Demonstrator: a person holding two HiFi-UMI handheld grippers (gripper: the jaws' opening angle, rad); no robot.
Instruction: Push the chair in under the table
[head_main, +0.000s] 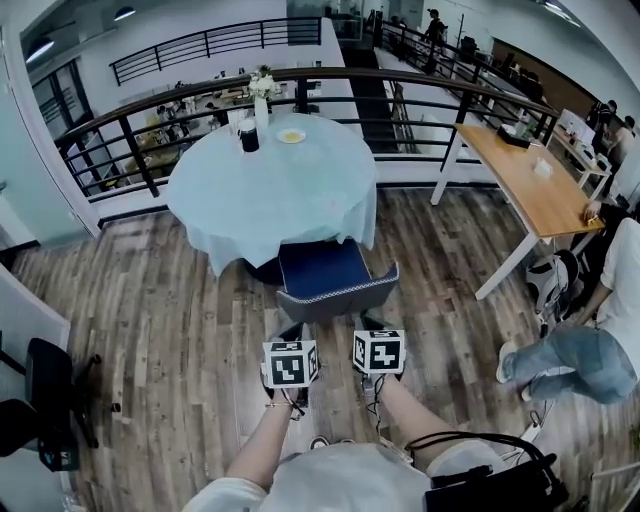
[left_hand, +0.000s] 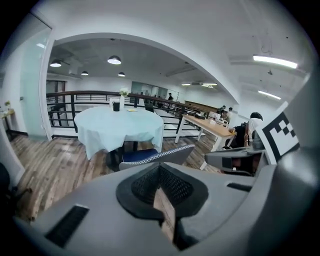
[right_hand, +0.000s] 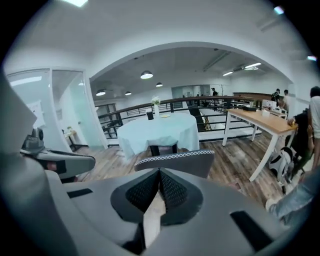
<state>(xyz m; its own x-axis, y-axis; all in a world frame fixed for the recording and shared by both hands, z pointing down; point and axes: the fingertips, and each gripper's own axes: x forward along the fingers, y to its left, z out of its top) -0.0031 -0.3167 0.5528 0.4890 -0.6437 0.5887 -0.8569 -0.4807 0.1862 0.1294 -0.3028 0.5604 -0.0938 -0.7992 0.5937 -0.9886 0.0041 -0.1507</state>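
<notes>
Pale turquoise cloth over the round table (head_main: 270, 190), close to the black railing (head_main: 139, 152). On the cloth, near the far edge: a white vase (head_main: 262, 112) with pale flowers (head_main: 263, 84) in it, a dark cup (head_main: 249, 136) just beside, contents not possible to see, and a small plate (head_main: 291, 136) with something yellowish on it. At the near side of the table the chair (head_main: 332, 285), with blue seat and grey back; front of the seat under the hanging edge of the cloth, back outside it and turned towards the person. Behind this back, near but apart from it, the left gripper (head_main: 292, 338) and the right gripper (head_main: 371, 326), side by side. Jaws of the left gripper pressed together, pads touching, nothing between them. Same for the right gripper: closed and empty. No contact with the chair from either one.
</notes>
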